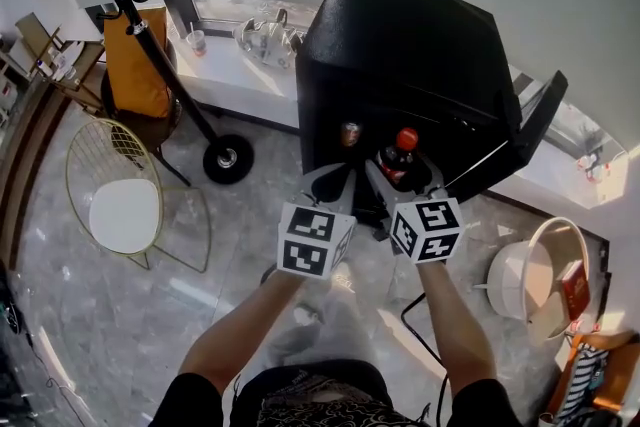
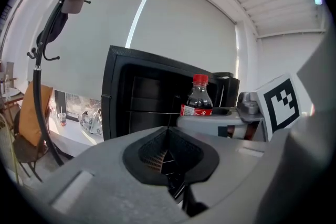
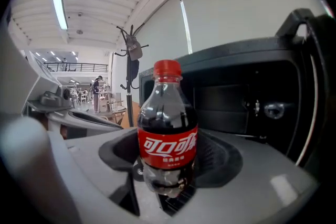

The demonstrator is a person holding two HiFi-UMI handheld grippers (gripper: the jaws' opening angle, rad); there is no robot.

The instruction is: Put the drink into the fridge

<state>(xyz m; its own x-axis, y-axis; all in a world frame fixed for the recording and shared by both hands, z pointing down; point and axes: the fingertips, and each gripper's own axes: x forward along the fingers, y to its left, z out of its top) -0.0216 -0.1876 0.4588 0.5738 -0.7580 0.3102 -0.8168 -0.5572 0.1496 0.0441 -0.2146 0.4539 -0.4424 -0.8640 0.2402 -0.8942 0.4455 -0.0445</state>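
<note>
Gripping the bottle (image 3: pixel 168 134) low, right tongs (image 3: pixel 167 178) risk tipping it against the fridge (image 3: pixel 247 97) ahead — left tongs (image 2: pixel 169 161) pinched together, empty.

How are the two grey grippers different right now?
The left gripper is shut with nothing in it; the right gripper is shut on a dark cola bottle with a red cap. The right gripper is nearer the black fridge's open door than the left gripper. Both are grey.

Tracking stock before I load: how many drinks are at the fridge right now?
2: the cola bottle in the right gripper, and what looks like a can inside the fridge. More may be hidden inside.
</note>
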